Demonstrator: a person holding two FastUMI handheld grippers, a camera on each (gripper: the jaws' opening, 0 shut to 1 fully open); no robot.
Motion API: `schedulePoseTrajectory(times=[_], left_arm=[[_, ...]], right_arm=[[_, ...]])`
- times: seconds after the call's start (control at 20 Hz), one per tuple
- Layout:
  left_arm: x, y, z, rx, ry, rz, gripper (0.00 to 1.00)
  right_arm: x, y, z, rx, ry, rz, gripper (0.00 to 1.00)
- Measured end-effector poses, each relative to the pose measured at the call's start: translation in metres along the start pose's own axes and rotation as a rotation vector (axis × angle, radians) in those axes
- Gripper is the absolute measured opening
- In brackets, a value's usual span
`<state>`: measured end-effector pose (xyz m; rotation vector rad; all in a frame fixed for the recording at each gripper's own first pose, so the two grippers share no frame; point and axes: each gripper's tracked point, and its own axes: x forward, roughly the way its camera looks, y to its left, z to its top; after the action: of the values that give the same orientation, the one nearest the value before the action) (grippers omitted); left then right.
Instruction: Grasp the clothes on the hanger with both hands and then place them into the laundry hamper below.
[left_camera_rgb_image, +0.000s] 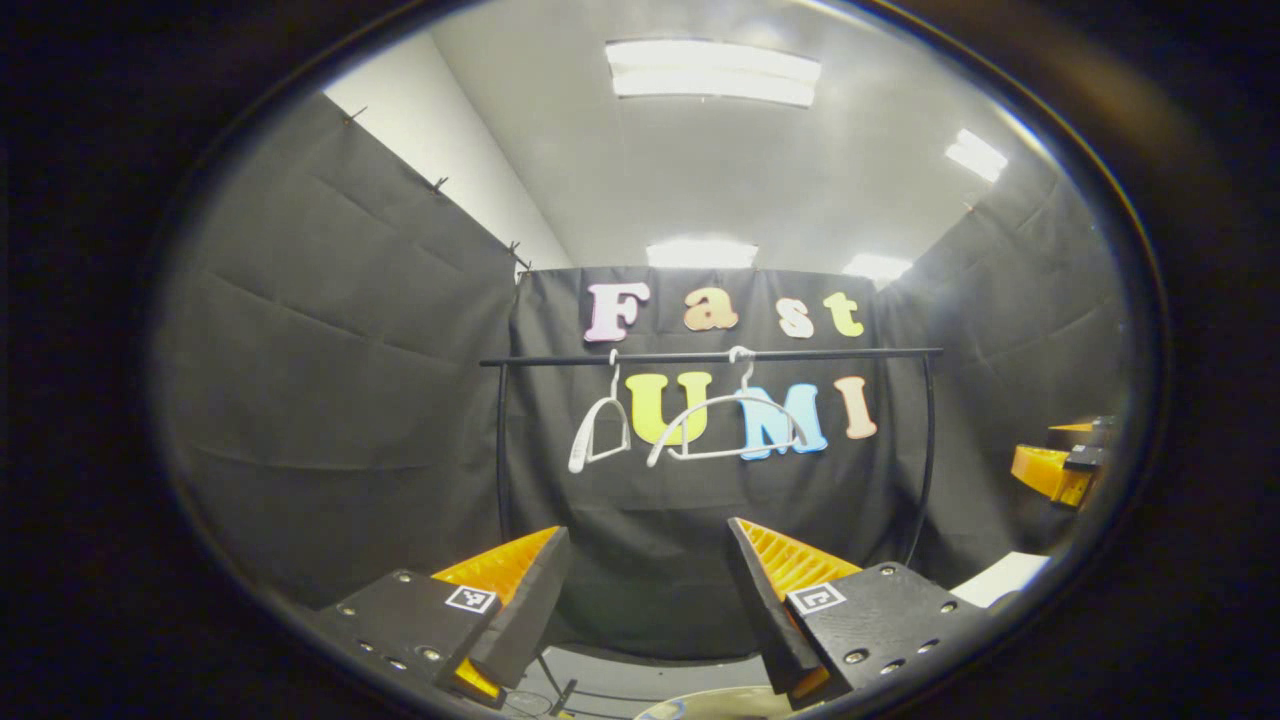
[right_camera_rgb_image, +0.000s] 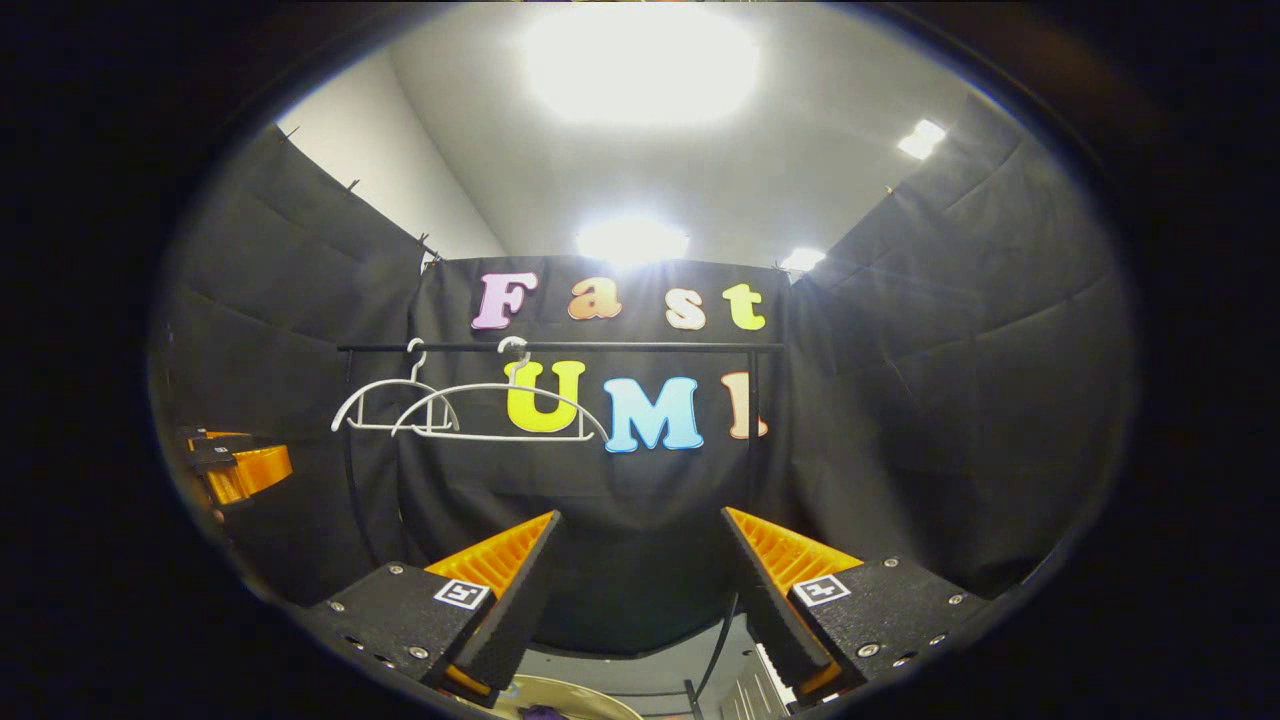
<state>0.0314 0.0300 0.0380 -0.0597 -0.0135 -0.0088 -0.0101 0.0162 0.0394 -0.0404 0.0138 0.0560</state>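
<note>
Hangers (left_camera_rgb_image: 725, 425) (right_camera_rgb_image: 500, 410), two and bare, are hung on the black rail (left_camera_rgb_image: 710, 356). Both grippers are held level, pointed at the rail, well short of it. Left gripper (left_camera_rgb_image: 648, 590) fingers are spread, nothing pinched; right gripper (right_camera_rgb_image: 635, 580) likewise. A pale rim (right_camera_rgb_image: 570, 695), possibly the hamper, is glimpsed below.

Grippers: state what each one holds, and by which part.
Nothing is held. The left gripper and the right gripper are both open with nothing between their fingers; two bare hangers hang on the rail.

bright ceiling lights (left_camera_rgb_image: 712, 72) overhead.
</note>
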Motion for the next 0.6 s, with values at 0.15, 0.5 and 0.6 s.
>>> schedulePoseTrajectory(times=[0.15, 0.5, 0.6], left_arm=[[0.002, 0.002, 0.012, 0.026, -0.04, 0.014, 0.89], [0.013, -0.015, 0.013, 0.055, -0.053, -0.018, 0.89], [0.018, -0.019, 0.009, 0.039, -0.045, -0.025, 0.89]], right_arm=[[0.002, 0.002, -0.006, 0.03, 0.027, 0.0, 0.94], [0.009, 0.005, 0.002, 0.037, -0.02, 0.011, 0.94], [0.011, 0.001, -0.001, 0.032, -0.016, 0.009, 0.94]])
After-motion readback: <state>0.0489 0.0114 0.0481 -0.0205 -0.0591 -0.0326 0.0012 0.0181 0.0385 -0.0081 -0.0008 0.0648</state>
